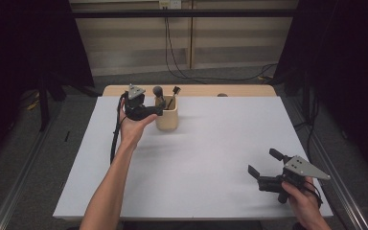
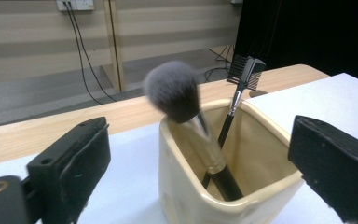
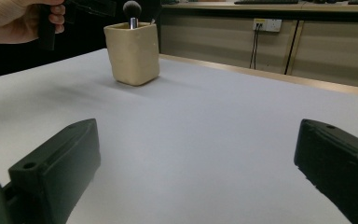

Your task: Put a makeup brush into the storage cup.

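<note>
Brush (image 2: 177, 95) sits loose in the cup (image 2: 214, 186) at table's far left; left gripper (image 1: 159, 108) jaws apart beside it, right gripper (image 1: 264, 163) also apart. Careless pullback could tip cup

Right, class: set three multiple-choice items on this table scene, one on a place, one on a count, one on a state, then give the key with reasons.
1. Where does the cream holder stand?
A. the table's far left part
B. its near right corner
C. the floor

2. How many tools stand in the holder?
A. one
B. two
C. four

3. How are the left gripper jaws?
A. clamped on the powder brush
B. wide apart
C. shut empty

Key: 1 A, it stands beside the left hand. 2 B, a powder brush and a brow comb brush. 3 B, a jaw stands on each side of the holder, touching nothing.
</note>
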A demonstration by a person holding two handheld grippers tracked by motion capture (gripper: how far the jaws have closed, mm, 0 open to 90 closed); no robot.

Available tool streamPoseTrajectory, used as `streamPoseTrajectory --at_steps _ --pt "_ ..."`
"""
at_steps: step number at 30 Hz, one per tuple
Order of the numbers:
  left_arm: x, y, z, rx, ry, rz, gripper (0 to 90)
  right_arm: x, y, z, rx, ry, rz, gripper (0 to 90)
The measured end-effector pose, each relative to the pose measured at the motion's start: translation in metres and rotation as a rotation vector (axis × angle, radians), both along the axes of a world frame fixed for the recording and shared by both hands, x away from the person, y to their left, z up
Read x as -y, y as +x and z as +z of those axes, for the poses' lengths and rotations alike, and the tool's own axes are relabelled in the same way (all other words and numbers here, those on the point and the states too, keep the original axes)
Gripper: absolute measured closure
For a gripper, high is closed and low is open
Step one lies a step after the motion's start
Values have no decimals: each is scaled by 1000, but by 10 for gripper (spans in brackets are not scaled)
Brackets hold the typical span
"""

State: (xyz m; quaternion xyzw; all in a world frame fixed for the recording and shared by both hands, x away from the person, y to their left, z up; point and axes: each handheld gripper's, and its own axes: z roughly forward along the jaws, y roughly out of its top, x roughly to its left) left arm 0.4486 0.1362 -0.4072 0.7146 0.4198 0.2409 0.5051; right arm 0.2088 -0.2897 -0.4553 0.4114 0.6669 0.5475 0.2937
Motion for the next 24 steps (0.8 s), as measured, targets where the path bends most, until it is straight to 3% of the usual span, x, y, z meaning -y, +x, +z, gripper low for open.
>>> streamPoseTrajectory --at_steps 3,8,15,18,24 --pt "-2 -2 -4 -12 -19 -11 25 1 0 0 3 -3 1 0" --pt "-8 -8 -9 -1 -28 -31 18 1 0 0 2 -3 1 0" --pt "-21 -18 0 1 -33 13 16 1 0 0 2 -4 0 0" --pt "-26 -27 -1 18 -16 13 22 0 0 0 3 -9 5 0" --pt "-39 -39 2 69 -50 18 33 1 0 -1 4 -12 -2 0"
